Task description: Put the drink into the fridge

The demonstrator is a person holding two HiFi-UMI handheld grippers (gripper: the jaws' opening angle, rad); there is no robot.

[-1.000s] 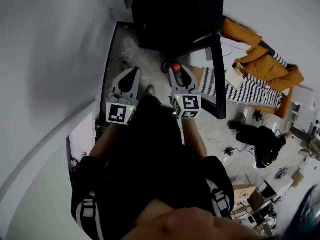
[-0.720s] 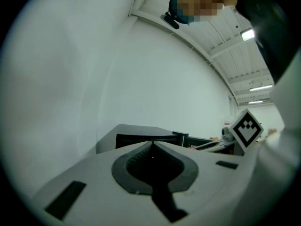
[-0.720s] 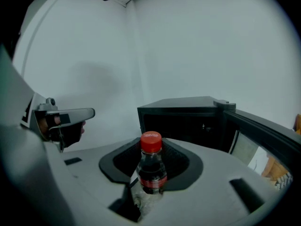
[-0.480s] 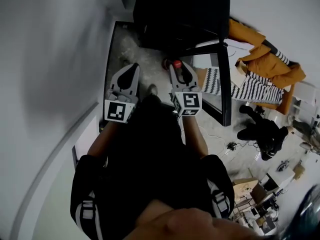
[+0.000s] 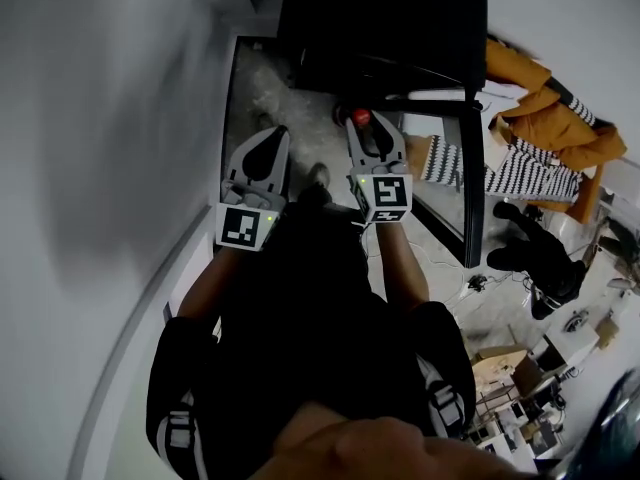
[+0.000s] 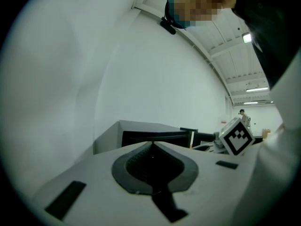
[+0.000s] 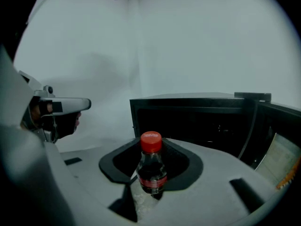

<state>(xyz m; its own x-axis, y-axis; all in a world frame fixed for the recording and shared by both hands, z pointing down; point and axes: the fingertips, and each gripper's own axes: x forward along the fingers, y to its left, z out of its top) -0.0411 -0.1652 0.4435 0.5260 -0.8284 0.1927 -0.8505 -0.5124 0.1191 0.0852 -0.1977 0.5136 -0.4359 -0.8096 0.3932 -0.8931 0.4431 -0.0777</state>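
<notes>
Standing upright between the right gripper's fingers (image 7: 190, 163), the small cola bottle (image 7: 151, 171) is showing its red cap (image 7: 151, 141) and shoulders above the dark pads. Its lower body is sitting down in the cleft, where the two fingers are clamping it from either side. The bottle is being held clear of the floor, in front of the dark mouth of the black fridge (image 7: 188, 119) and not yet inside it.

The right gripper (image 5: 372, 140) is pointing toward that opening, slightly downward. The fridge door (image 7: 275, 140) is hanging open on the right side of the cabinet, edge-on in the head view.

Beside it, on the person's other side, the left gripper (image 6: 152, 144) is also facing the fridge. Its jaws are resting together at the tips with nothing between them. The two grippers are riding side by side, a little apart, over pale speckled floor (image 5: 265, 98).

Beyond the open door, an orange jacket (image 5: 545, 118) and a black-and-white striped cloth (image 5: 510, 173) are lying on the floor. A white wall (image 5: 100, 118) is running along the left.
</notes>
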